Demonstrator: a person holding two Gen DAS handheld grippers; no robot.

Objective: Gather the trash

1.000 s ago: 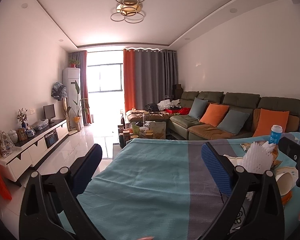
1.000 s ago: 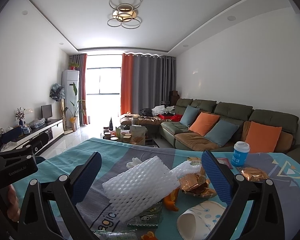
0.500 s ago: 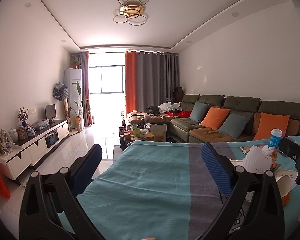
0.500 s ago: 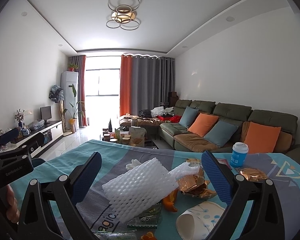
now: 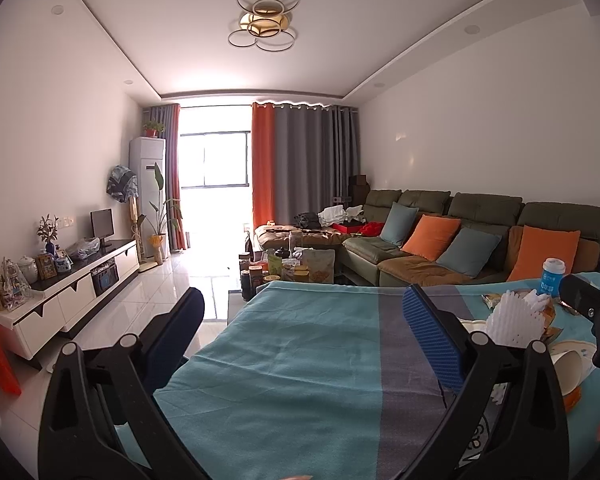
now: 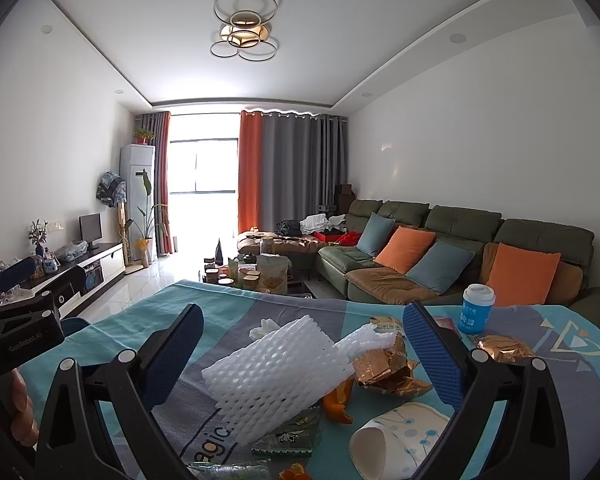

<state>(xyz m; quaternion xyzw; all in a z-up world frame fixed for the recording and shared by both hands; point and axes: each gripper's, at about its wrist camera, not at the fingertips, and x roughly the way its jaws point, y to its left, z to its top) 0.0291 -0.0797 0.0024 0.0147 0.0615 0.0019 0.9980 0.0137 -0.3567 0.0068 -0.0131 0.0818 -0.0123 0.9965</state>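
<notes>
Standing here watching this, and honestly the trash pile is a grab-bag of awkward stuff. All of it sits on the right-hand part of the counter (image 6: 112, 340) with the teal and grey cloth: a white foam net sleeve (image 6: 276, 372), crumpled gold wrappers (image 6: 384, 368), orange peel (image 6: 338, 398), a flat green packet (image 6: 290, 432), a tipped paper cup (image 6: 396, 440), and a blue bottle (image 6: 477, 309) standing upright further back.

The right gripper (image 6: 300, 356) hangs over the pile, spread wide with nothing between the pads. The left gripper (image 5: 300, 344) is just as wide and empty, but it's over bare cloth, well apart from the mess.

What I'd worry about: that foam sleeve is springy and lies on top of the packet and beside the wrappers, so a pinch could squish it and let it pop out, or drag neighbours along and off the edge. The flat packet looks hard to get under without snagging the cloth. A sloppy swing could knock over the bottle, though I can't tell if it's capped tight. I also see no bin in either view.

Compared to a second ago, barely anything has changed. Both views have tipped up very slightly, and every piece of trash lies where it did.
</notes>
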